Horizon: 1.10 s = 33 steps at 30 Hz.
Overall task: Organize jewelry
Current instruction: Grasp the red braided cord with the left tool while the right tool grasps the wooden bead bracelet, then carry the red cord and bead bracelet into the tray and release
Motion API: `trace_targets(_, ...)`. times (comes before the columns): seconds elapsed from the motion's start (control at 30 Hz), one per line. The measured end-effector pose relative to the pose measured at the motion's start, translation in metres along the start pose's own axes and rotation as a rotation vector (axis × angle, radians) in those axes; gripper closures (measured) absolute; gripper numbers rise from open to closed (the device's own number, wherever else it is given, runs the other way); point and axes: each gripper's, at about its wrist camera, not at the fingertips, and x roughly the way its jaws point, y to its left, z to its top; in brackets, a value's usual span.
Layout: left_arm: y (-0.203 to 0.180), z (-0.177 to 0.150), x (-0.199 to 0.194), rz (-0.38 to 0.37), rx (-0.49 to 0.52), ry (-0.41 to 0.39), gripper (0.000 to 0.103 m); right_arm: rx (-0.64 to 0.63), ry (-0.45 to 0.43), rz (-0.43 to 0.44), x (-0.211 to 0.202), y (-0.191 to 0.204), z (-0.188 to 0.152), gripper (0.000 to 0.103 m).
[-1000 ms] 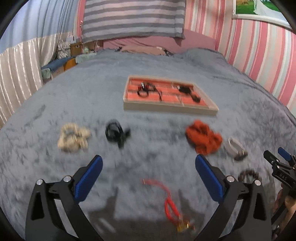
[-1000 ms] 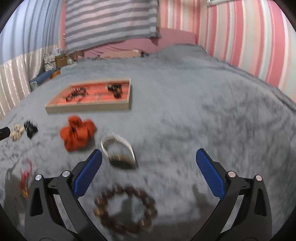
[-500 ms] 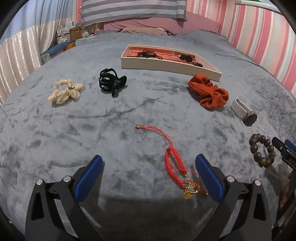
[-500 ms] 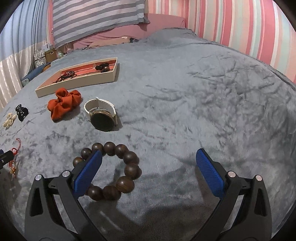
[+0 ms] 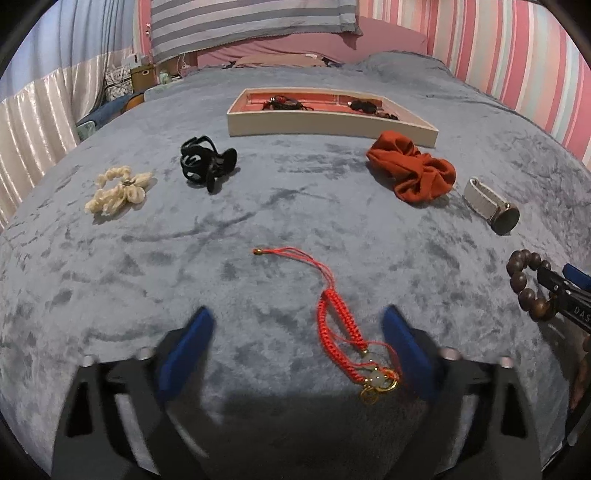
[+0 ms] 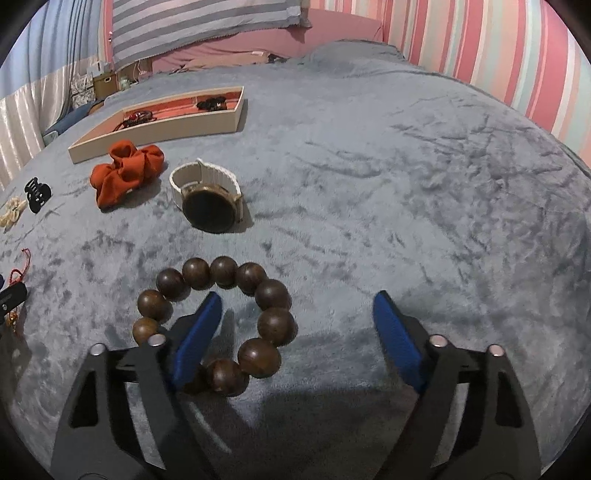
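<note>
Now both your tongs are closing, gripping nothing yet — left tongs bracket the red cord bracelet at lower right, running up-frame; right tongs straddle the bead bracelet's right arc, lower left.

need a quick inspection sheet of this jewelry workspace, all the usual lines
surface: grey plush blanket on a bed.
job's things: beige tray with red lining, some pieces inside; red braided cord bracelet; brown wooden bead bracelet; white-strap watch; orange scrunchie; black claw clip; cream scrunchie.
clutter: nothing seen.
grippers: left gripper closing, red bracelet between pads; right gripper closing, one pad inside bead ring.
cables: nothing seen.
surroundings: striped pillow, pink striped wall.
</note>
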Motion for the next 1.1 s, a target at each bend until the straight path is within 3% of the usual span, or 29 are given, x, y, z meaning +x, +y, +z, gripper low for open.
trace_targets(0.07,0.000,0.000,0.001,-0.004,0.002,-0.002,0.026,0.001,0.004,0.000,0.001,0.000,-0.001,0.030)
trace_targets(0.43,-0.002,0.001,0.001,-0.020,0.007,-0.016,0.074,-0.009,0.027,0.019,0.012,0.002,0.001,0.053)
trace_targets(0.6,0.001,0.002,0.001,-0.030,0.008,-0.016,0.089,-0.020,0.023,0.036,0.012,0.005,0.002,0.065)
trace_targets(0.67,0.001,0.003,0.001,-0.037,0.009,-0.016,0.090,-0.021,0.023,0.057,0.013,0.005,0.002,0.079)
trace_targets(0.8,0.003,0.005,0.000,-0.050,0.008,-0.016,0.096,-0.024,0.021,0.058,0.013,0.006,0.002,0.079)
trace_targets(1.1,0.009,0.012,-0.006,-0.067,0.000,-0.045,0.098,-0.020,-0.005,0.071,0.007,0.007,0.002,0.081)
